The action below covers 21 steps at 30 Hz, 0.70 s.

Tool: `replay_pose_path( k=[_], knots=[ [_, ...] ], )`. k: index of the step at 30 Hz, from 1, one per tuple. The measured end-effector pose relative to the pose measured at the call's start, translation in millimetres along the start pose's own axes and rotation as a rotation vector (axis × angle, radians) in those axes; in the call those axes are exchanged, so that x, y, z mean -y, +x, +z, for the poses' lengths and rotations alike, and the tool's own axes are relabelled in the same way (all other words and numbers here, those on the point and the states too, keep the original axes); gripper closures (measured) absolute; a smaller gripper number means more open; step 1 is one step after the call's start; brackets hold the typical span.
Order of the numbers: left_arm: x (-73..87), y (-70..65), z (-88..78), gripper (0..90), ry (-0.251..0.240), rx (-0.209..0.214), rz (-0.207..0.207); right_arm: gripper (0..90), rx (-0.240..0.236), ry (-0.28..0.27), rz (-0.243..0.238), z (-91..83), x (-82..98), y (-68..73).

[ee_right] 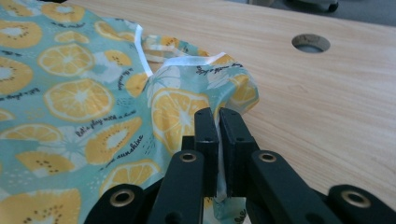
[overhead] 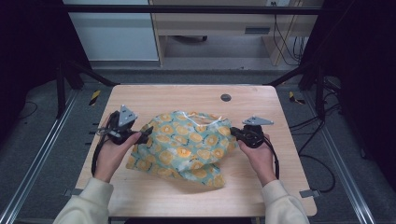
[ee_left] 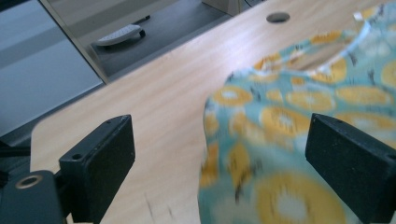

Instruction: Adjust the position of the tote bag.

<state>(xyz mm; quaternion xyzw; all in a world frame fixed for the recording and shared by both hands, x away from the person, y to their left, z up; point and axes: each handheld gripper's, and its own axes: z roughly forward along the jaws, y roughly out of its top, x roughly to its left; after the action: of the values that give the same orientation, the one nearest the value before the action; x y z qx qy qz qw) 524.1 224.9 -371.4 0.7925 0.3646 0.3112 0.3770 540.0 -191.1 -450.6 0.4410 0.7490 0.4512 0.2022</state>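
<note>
A teal cloth [overhead: 187, 144] printed with orange and lemon slices and edged in white lies crumpled across the middle of the wooden table [overhead: 154, 98]. My right gripper [overhead: 234, 133] is at the cloth's right side, its jaws shut on a fold of the cloth [ee_right: 79, 102] near the white trim; in the right gripper view the gripper [ee_right: 217, 116] pinches that fold. My left gripper [overhead: 142, 135] is at the cloth's left edge. In the left gripper view it [ee_left: 224, 158] stands wide open, with the edge of the cloth [ee_left: 299, 121] lying between the jaws but not pressed.
A round cable hole [overhead: 225, 97] sits in the table near its far edge, right of centre. Bare wood lies behind the cloth and along the front. Black frame posts [overhead: 60, 88] stand beside the table, and cables [overhead: 322, 163] trail on the floor to the right.
</note>
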Motion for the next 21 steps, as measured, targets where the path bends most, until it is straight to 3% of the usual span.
replay_pose_path(
  k=[1,3,5,6,8,10,16,17,20,21],
  knots=[
    [0.0,0.0,0.0,8.0,0.0,0.0,0.0,86.5,0.0,0.0,0.0,0.0,0.0,0.0],
    [-9.5,3.1,12.4,8.0,0.046,0.026,-0.02,86.4,-0.007,-0.01,-0.011,-1.6,-1.6,2.8],
    [-13.0,4.8,22.2,9.2,0.078,0.019,-0.018,86.1,-0.01,-0.013,-0.033,-2.1,-3.0,5.4],
    [-14.6,5.8,32.5,9.2,0.115,0.046,-0.025,86.2,-0.011,-0.01,-0.044,-2.4,-3.6,5.8],
    [-14.0,5.5,39.7,9.4,0.111,0.081,-0.034,86.7,-0.016,-0.016,-0.054,-4.2,-5.6,7.1],
    [-13.1,5.0,42.4,9.5,0.118,0.089,-0.033,87.6,-0.013,-0.019,-0.069,-6.2,-8.1,8.0],
    [-2.1,4.9,53.0,10.4,0.199,0.107,-0.033,89.3,-0.001,-0.058,-0.074,-12.5,-14.7,7.7],
    [2.3,4.4,54.6,15.6,0.229,0.118,-0.026,89.5,0.001,-0.07,-0.076,-16.6,-16.7,7.5],
    [7.0,4.8,54.1,27.2,0.224,0.111,-0.041,89.6,0.004,-0.093,-0.078,-21.5,-19.1,6.1],
    [11.1,4.3,55.0,32.9,0.251,0.124,-0.029,89.6,0.005,-0.097,-0.073,-22.9,-19.9,5.5]
  ],
)
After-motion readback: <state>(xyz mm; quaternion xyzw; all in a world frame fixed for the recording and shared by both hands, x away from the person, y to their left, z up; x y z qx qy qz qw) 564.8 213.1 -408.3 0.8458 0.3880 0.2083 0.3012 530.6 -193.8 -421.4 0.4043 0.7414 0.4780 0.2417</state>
